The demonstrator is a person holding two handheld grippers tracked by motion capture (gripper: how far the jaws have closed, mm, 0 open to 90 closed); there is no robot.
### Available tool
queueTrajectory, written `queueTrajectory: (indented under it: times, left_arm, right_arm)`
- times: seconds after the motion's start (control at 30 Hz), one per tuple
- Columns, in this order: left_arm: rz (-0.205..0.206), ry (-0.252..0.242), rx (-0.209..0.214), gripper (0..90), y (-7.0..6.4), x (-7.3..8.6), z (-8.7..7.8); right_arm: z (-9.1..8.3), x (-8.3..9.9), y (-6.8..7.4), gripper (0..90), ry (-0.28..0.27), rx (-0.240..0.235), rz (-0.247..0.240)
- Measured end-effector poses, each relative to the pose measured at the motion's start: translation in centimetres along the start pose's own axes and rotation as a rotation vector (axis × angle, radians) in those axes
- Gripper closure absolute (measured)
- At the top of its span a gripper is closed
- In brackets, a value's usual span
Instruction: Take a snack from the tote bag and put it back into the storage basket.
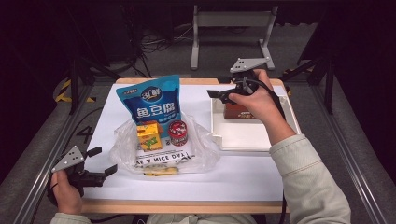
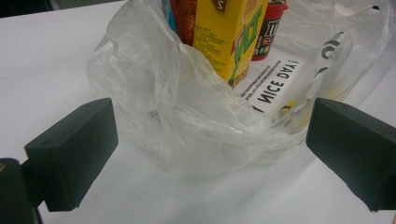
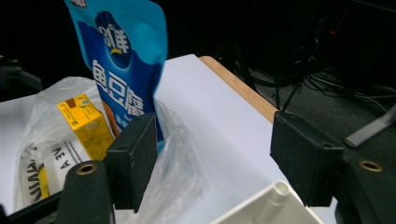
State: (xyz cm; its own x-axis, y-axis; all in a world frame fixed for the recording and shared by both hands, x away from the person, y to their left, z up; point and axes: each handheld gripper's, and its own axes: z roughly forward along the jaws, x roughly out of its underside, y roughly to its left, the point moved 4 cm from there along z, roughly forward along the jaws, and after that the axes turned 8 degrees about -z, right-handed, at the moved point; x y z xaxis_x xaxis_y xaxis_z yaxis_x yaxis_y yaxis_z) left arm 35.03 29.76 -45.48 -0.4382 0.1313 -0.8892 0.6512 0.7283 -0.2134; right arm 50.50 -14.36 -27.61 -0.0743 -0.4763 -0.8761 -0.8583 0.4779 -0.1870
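Left gripper (image 1: pixel 102 161) low at the near left corner of the white table (image 1: pixel 243 177), jaws spread wide with nothing between them, pointed at the plastic bag (image 1: pixel 205 151). Matte black, blocky jaw pads (image 2: pixel 70 149) on either side of the crinkled film in the left gripper view, just short of touching it.

Thin, translucent, wrinkled plastic bag slumped open in the middle of the table, printed in black with "HAVE A NICE DAY". Standing inside it: a tall glossy blue pouch (image 1: pixel 152 100) with white characters, flat and upright, rising well above the bag's rim; a small yellow carton (image 1: pixel 149 135), box-shaped with sharp edges, just in front of the pouch; a short round red tub (image 1: pixel 178 133) with a dark printed label, just beside the carton. Something yellow and flat (image 1: pixel 161 171) lying under the film at the near edge, too unclear to tell what.

Right gripper (image 1: pixel 219 95) held above the far left corner of the white tray (image 1: pixel 243 137), jaws wide apart and holding nothing, aimed toward the pouch. Shallow, rectangular, hard plastic tray with raised walls, sitting at the right of the table, well apart from the bag. Brownish-red box (image 1: pixel 233 112) in the tray's far end, partly hidden behind the hand.
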Motion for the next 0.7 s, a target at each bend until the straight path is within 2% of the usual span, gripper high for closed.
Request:
queueTrajectory:
  times: [0.07, 0.27, 0.7]
  left_arm:
    - [0.000, 0.000, 0.001, 2.7, -0.1, 0.0, -0.1]
    - [0.010, 0.019, -0.020, 2.8, 0.1, 0.0, 0.1]
    - [0.006, 0.014, -0.013, 2.8, 0.3, -0.1, 0.3]
  right_arm:
    - [0.5, -0.4, 0.3, 32.2, -0.018, -0.023, 0.001]
    - [2.2, -1.0, 0.9, 30.5, -0.013, -0.050, -0.004]
    - [5.6, -1.8, 1.8, 26.8, -0.048, -0.118, -0.025]
